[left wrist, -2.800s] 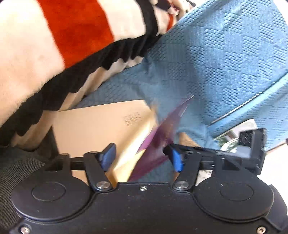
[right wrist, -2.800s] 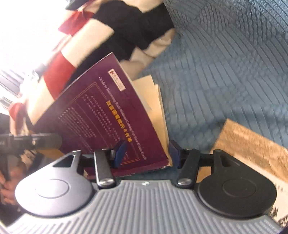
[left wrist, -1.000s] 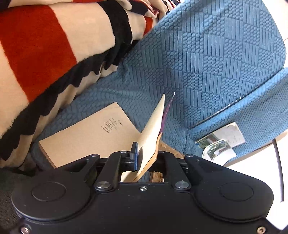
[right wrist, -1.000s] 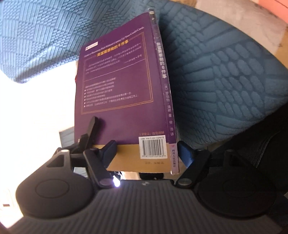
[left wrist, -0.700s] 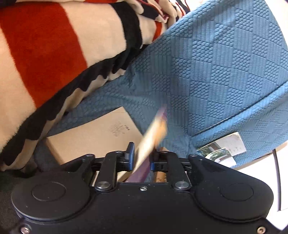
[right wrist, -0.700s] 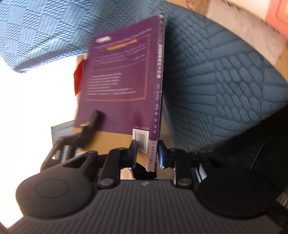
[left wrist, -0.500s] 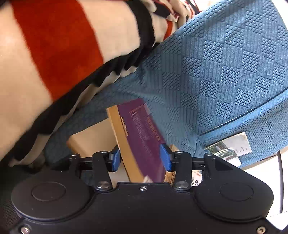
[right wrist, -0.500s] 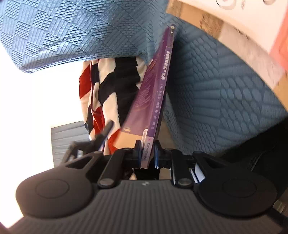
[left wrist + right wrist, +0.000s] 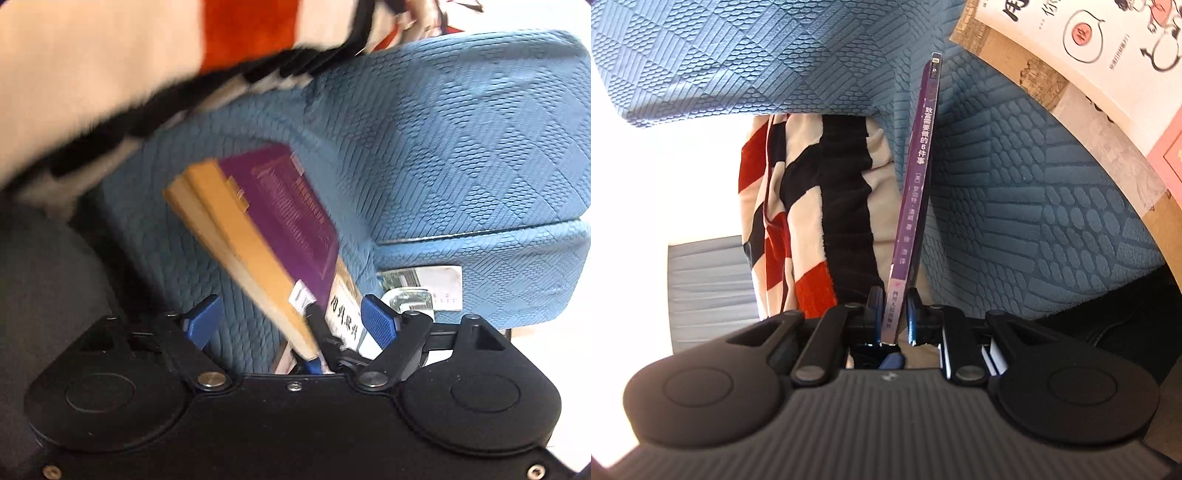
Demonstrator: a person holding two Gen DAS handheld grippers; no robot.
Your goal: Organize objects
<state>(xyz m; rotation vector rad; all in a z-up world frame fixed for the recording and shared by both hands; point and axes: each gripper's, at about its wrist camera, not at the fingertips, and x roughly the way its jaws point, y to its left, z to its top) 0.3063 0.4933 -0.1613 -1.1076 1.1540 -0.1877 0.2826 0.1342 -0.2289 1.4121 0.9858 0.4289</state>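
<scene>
I find the purple book (image 9: 916, 184) held edge-on above the blue sofa (image 9: 1052, 221), gripped at its lower spine by my right gripper (image 9: 894, 314), while my left gripper (image 9: 291, 317) has just been opening, its fingers (image 9: 376, 325) clear of the book; I should keep the clamp firm when setting it down; no containers seen.

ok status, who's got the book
Right gripper shut on purple book, spine up. Left gripper has just been opening, off it. Blanket close behind.
</scene>
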